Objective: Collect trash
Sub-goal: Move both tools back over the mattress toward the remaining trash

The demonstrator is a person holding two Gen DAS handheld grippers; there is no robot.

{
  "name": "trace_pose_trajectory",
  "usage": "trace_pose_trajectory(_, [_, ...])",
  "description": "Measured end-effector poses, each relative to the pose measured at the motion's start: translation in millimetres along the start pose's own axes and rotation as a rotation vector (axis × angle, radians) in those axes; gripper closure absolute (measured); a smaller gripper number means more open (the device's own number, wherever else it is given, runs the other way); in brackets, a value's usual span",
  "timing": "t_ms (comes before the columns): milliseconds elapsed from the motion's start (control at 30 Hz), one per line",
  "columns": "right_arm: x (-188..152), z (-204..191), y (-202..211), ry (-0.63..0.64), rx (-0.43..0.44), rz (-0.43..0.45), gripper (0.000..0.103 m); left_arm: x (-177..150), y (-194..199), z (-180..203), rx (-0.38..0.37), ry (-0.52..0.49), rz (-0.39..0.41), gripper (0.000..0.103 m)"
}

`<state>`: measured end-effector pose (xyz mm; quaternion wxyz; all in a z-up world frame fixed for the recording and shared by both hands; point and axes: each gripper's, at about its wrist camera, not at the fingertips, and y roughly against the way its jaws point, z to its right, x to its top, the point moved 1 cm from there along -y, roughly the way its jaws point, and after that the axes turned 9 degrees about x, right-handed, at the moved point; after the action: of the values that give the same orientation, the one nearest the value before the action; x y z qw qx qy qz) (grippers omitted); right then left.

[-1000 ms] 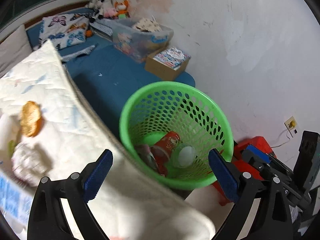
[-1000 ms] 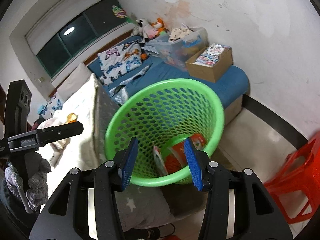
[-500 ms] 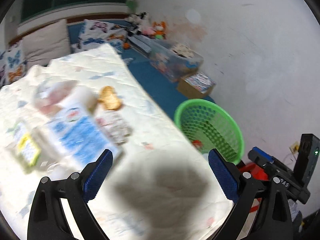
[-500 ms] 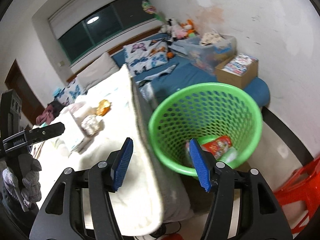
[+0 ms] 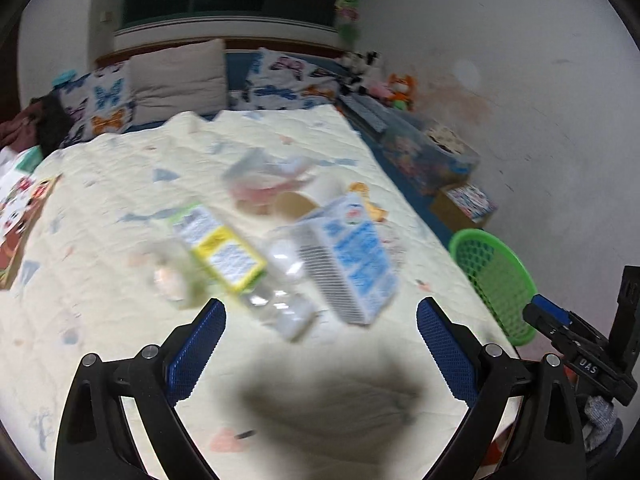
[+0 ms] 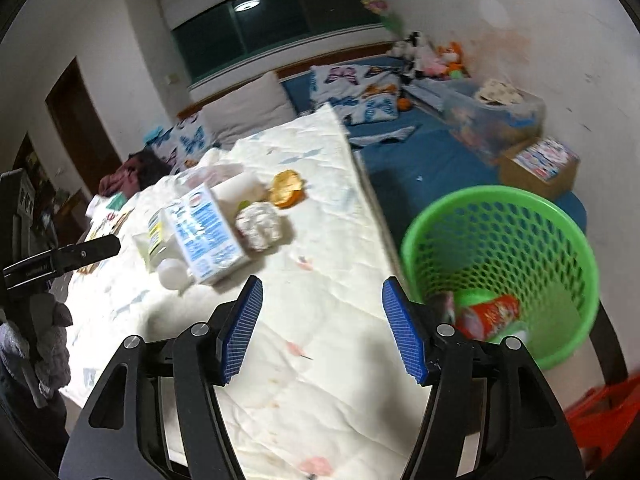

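Note:
Trash lies on the cream quilt (image 5: 100, 208): a blue and white carton (image 5: 352, 256) (image 6: 204, 236), a clear bottle with a yellow label (image 5: 224, 256), a crumpled white wad (image 6: 260, 226), an orange peel (image 6: 286, 188) and a clear wrapper (image 5: 268, 176). The green mesh basket (image 6: 500, 248) (image 5: 496, 276) stands beside the bed and holds a red cup (image 6: 490, 314). My left gripper (image 5: 320, 344) is open and empty just short of the bottle and carton. My right gripper (image 6: 322, 328) is open and empty over the quilt's edge, left of the basket.
Pillows with butterflies (image 5: 104, 104) and a beige pillow (image 5: 180, 76) lie at the bed's head. A blue mattress (image 6: 412, 164) carries a clear storage bin (image 6: 492, 116) and a cardboard box (image 6: 540, 164). A red stool (image 6: 604, 412) stands at the lower right.
Both grippers have swung left from over the basket to the quilt. The right jaws have opened wider. The left view now faces the trash pile.

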<state>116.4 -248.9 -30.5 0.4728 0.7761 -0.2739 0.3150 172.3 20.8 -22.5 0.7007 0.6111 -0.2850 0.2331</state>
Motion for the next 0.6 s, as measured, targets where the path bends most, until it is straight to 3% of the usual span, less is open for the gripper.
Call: trace_pose_trajectory(600, [19.5, -71.7, -77.4, 0.175, 0.12, -0.111, 0.04, -19.6, 8.4, -101.1, 0.161, 0.202, -0.017, 0.01])
